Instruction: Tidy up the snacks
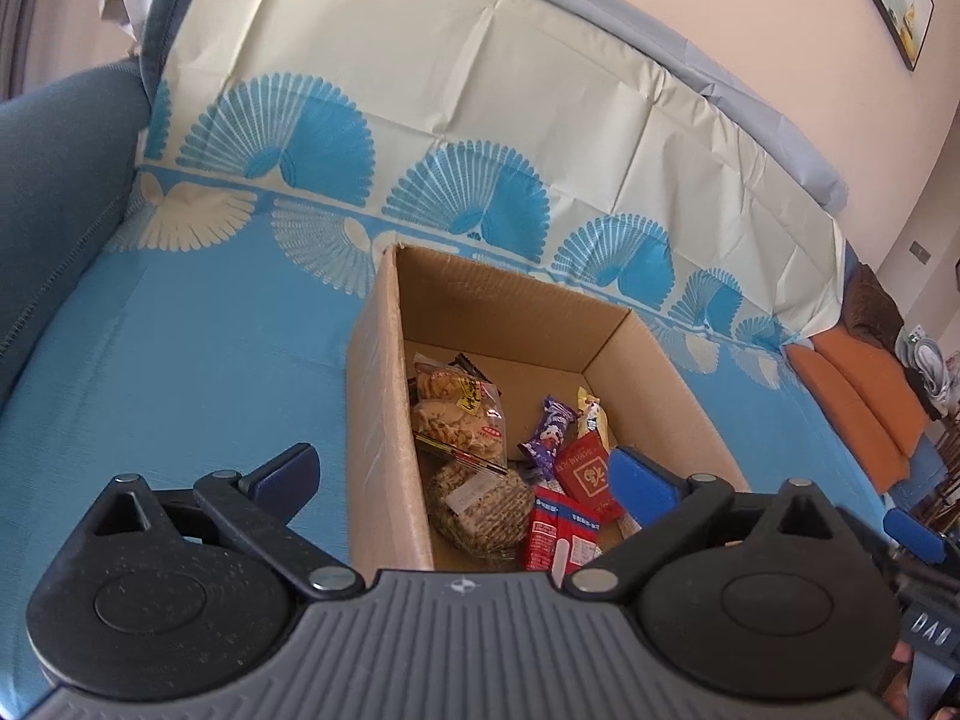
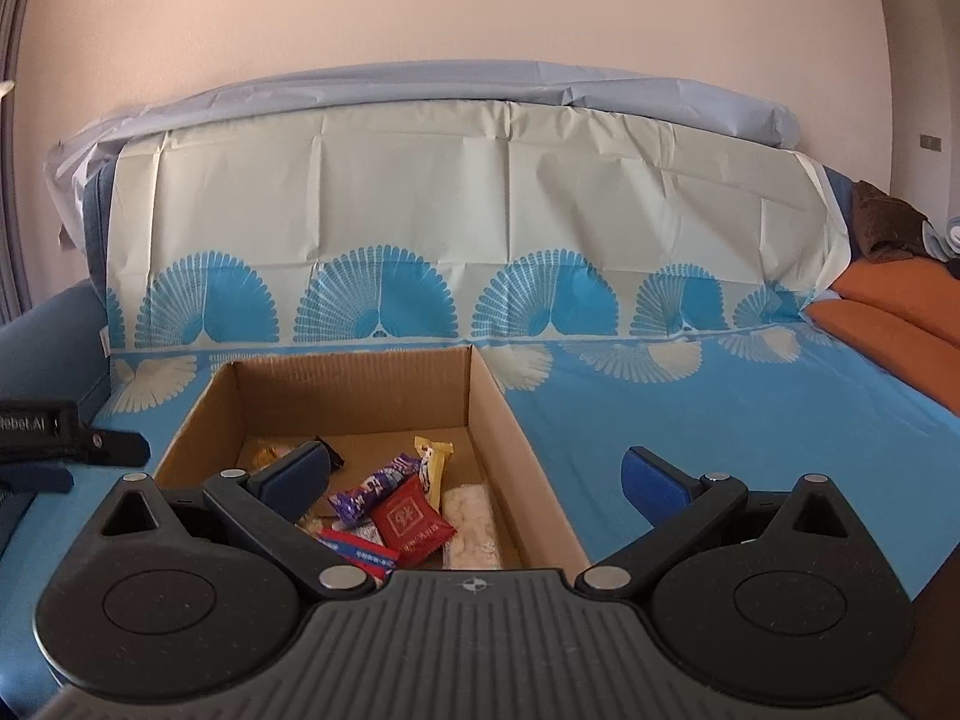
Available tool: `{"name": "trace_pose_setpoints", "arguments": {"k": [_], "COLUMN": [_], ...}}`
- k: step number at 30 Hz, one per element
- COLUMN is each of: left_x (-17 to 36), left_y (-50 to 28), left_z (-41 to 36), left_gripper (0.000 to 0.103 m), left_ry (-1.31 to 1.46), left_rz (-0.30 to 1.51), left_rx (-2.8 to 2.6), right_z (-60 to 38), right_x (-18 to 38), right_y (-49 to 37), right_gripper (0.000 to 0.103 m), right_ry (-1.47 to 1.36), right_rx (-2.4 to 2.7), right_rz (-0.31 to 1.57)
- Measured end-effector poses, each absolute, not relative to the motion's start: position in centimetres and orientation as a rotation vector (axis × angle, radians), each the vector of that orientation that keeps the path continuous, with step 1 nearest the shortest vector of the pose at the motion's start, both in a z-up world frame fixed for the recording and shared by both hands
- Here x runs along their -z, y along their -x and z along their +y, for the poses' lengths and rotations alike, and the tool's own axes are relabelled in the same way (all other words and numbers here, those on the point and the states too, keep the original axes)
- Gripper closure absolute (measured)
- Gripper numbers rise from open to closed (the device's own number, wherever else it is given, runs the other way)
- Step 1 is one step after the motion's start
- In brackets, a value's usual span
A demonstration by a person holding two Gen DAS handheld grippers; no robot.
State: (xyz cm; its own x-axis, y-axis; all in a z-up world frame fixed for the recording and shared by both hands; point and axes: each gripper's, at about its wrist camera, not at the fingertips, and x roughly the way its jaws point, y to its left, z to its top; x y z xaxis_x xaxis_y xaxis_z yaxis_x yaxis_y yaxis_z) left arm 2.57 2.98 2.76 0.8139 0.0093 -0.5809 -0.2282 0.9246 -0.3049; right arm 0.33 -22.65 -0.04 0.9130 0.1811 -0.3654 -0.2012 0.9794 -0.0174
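Snacks sit in the cardboard box [image 1: 384, 396] on the sofa w/ blue cover [image 1: 180, 372].
Your left gripper [image 1: 465, 474] & right gripper [image 2: 480, 480]: jaws spread wide, empty, over box; red packet [image 2: 411, 519], purple bar [image 1: 549, 435] lie inside.

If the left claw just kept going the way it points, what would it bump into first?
Probably the cardboard box: its near left wall sits between the open left claw fingers. Depth is hard to judge, so it might slip inside onto the round cracker pack.

"DAB" on the right claw's body [image 1: 929, 636] (partly cut off); "obot.AI" on the left claw's body [image 2: 27, 423]
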Motion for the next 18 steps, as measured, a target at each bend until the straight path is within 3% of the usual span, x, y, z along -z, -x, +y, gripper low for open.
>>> {"name": "trace_pose_setpoints", "arguments": {"k": [5, 11, 15, 18], "left_x": [-3.8, -1.5, 0.1, -0.2], "left_y": [0.3, 2.8, 1.5, 1.2], "left_z": [1.1, -1.4, -2.3, -2.5], "left_gripper": [0.001, 0.001, 0.001, 0.001], "left_ry": [0.336, 0.360, 0.314, 0.269], "left_rz": [0.574, 0.629, 0.732, 0.690], "left_rx": [-0.147, -0.164, -0.170, -0.166], "right_z": [-23.8, -22.5, -21.8, -22.2], "right_x": [2.0, 2.9, 3.2, 3.2], "right_y": [0.2, -0.5, -0.5, -0.8], "right_gripper": [0.001, 0.001, 0.001, 0.001], "right_ry": [0.030, 0.060, 0.116, 0.096], "right_rx": [-0.237, -0.225, -0.254, -0.250], "right_rz": [0.465, 0.486, 0.478, 0.482]}}
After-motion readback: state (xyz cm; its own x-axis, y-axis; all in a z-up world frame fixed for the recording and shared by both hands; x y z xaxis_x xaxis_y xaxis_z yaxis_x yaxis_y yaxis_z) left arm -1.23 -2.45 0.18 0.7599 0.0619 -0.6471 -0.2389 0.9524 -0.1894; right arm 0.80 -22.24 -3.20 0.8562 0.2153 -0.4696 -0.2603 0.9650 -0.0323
